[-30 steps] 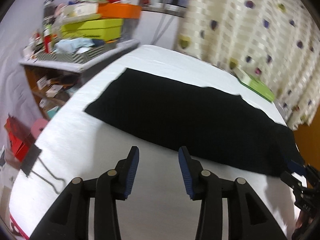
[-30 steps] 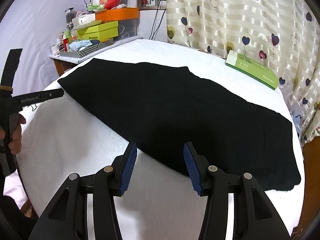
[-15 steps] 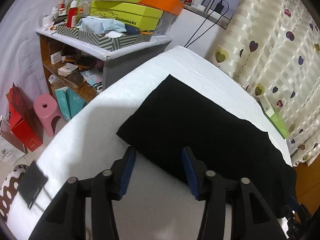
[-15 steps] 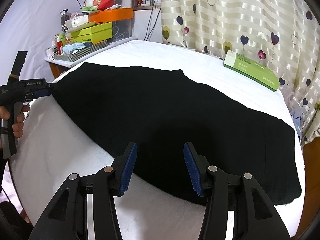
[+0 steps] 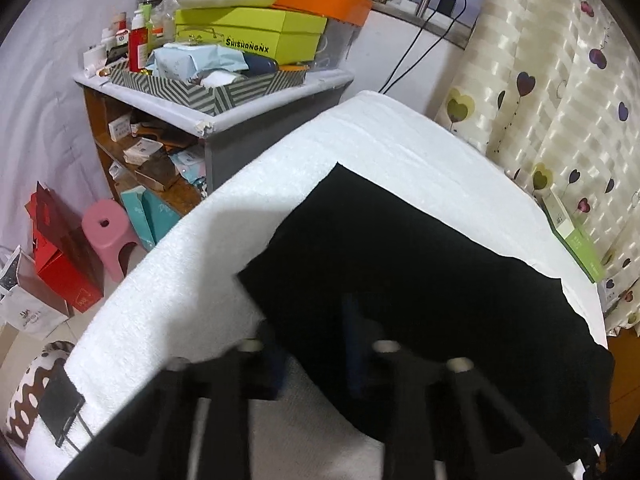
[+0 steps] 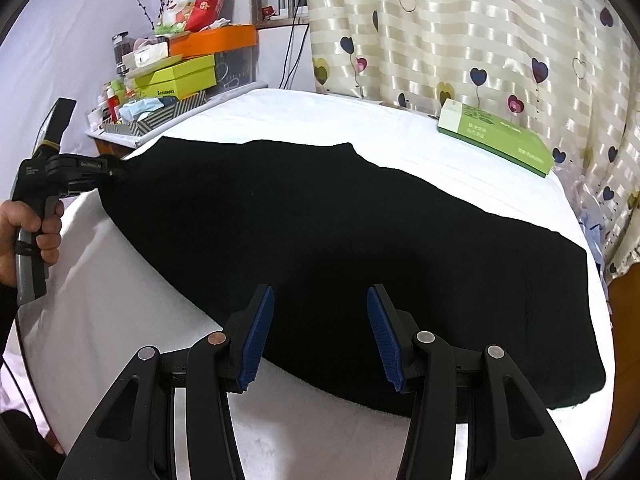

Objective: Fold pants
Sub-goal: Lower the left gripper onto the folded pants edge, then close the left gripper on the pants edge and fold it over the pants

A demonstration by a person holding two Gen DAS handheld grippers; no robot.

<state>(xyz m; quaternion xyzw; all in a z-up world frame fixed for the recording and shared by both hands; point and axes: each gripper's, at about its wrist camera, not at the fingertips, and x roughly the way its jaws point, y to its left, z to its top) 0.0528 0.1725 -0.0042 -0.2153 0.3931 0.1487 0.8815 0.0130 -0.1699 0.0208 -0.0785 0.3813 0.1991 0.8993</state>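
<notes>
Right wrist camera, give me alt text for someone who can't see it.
An open right gripper hovers over the near edge of black pants spread flat on a white-covered bed. At the far left, a hand holds the left gripper at the pants' end. A green box lies by the heart-patterned curtain.

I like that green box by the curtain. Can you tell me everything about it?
The green box is long, flat and looks like cardboard, bright green with one white end and small print on top. It lies closed and flat on the white cover, near the far edge, beside the heart curtain. It lies apart from the black pants.
</notes>
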